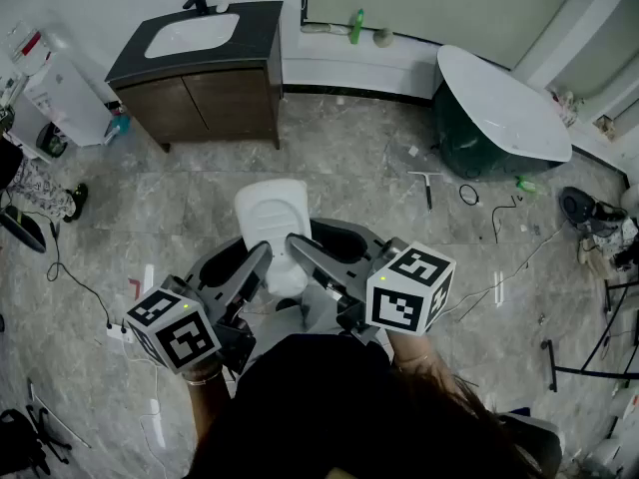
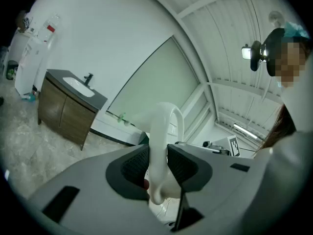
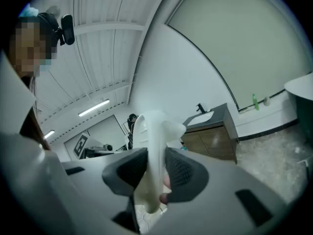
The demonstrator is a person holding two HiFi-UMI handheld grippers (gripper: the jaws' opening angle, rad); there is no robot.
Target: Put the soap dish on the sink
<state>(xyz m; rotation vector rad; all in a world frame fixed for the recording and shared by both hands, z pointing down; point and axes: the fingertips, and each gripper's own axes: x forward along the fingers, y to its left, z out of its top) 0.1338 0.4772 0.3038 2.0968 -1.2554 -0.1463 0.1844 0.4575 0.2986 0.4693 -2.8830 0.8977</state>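
A white soap dish [image 1: 272,226] hangs in the air in front of me, held from both sides. My left gripper [image 1: 262,255] is shut on its left edge, the rim [image 2: 159,151] pinched between the dark pads. My right gripper [image 1: 297,247] is shut on its right edge, the white dish [image 3: 152,155] squeezed between its pads. The sink [image 1: 192,34], a white basin in a dark-topped wooden vanity with a black tap, stands against the far wall at upper left, well away from both grippers.
A dark bathtub with a white rim [image 1: 499,108] stands at the far right. Cables and tools [image 1: 469,196] lie on the marble floor. A white appliance [image 1: 62,98] stands left of the vanity. A green bottle [image 1: 355,26] sits on the wall ledge.
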